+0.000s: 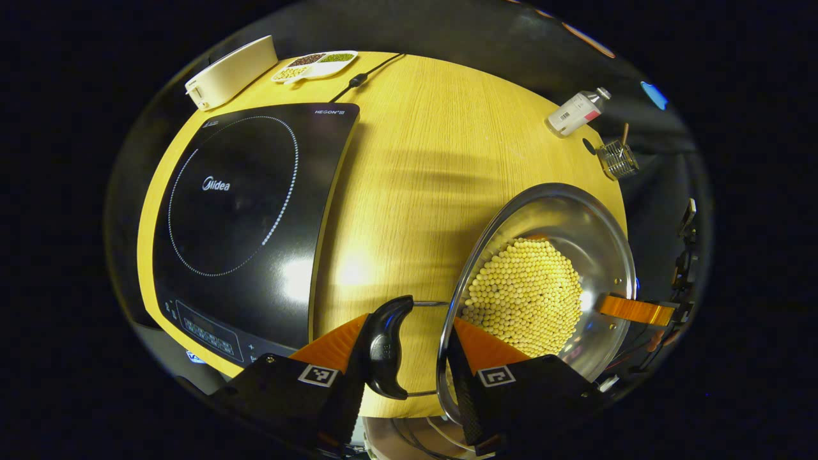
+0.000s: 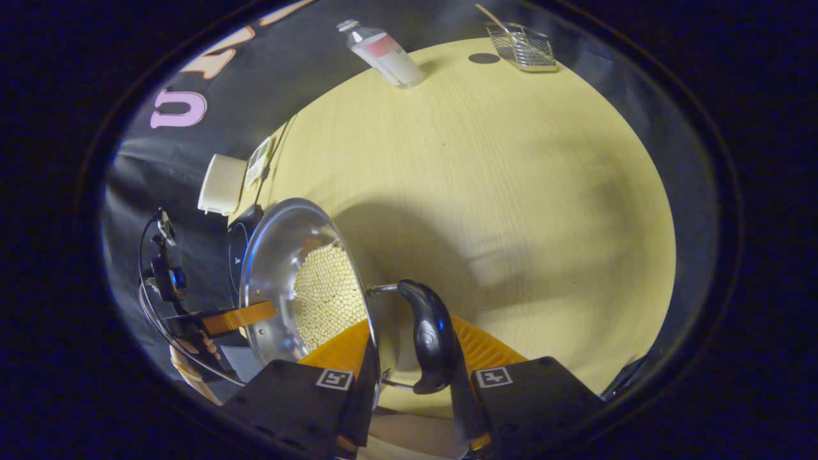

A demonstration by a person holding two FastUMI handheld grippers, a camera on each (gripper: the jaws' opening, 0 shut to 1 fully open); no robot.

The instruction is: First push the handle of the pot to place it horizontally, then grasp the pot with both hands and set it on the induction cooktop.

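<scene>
My left gripper point(image 1: 418, 348) reaches in from the near edge of the round light wooden table point(image 1: 422, 166), its two fingers straddling one black curved side handle point(image 1: 385, 348) of the shiny steel pot point(image 1: 543, 281). One finger lies outside the handle and the other inside the pot's rim, over the heap of pale yellow beans point(image 1: 524, 297). I cannot tell whether both fingers press on anything.

My right gripper point(image 2: 409, 358) comes at the pot point(image 2: 287, 268) from the opposite side in the same way: one finger inside the rim near the beans point(image 2: 326, 294), the other outside the second black handle point(image 2: 431, 335). The jaws stand apart around rim and handle, and here too I cannot tell if they clamp. In the right gripper view my left gripper point(image 2: 239, 316) shows across the pot, with the hand point(image 2: 192, 364) that holds it below.

The pot's two handles lie on a line running from one gripper to the other, across the table's near side. The pot looks tilted in both views; whether its base touches the wood is hidden.

The black glass induction cooktop point(image 1: 249, 217) lies flat just beside the pot, with a strip of bare wood between them. Behind it sit a cream plastic box point(image 1: 227, 70) and a white divided dish point(image 1: 316, 64) by a black cord point(image 1: 364, 76). Far across, near the edge, stand a white bottle point(image 2: 386, 54) and a small wire basket point(image 2: 524, 45), with a broad stretch of bare wood between them and the pot.
</scene>
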